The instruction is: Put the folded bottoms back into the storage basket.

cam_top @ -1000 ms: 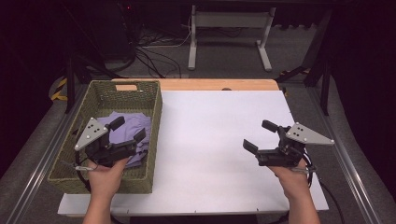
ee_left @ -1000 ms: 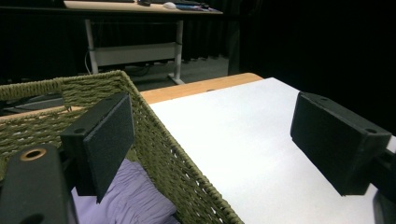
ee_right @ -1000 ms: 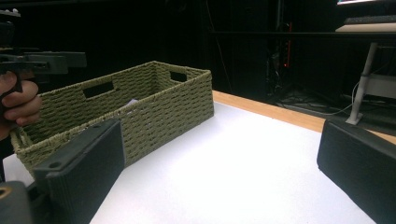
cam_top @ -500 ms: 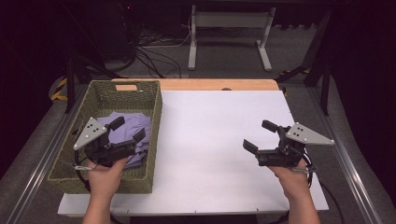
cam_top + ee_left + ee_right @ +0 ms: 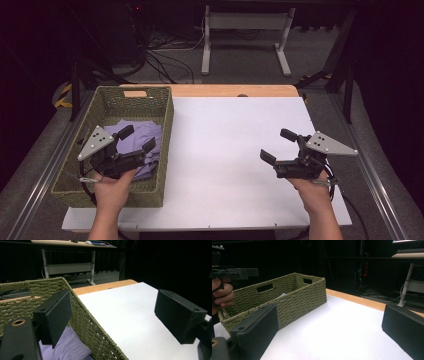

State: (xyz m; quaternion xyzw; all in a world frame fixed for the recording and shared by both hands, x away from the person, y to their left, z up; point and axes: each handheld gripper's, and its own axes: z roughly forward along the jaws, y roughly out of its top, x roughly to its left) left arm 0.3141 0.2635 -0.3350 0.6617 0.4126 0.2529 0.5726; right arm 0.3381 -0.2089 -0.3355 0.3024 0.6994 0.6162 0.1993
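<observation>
The lilac cloth lies inside the green basket, directly under the left tool, which hovers released with nothing between its jaws, while the right tool, also released, waits far away at 3 o'clock.

Cloth lies in the basket at the table's left edge
</observation>
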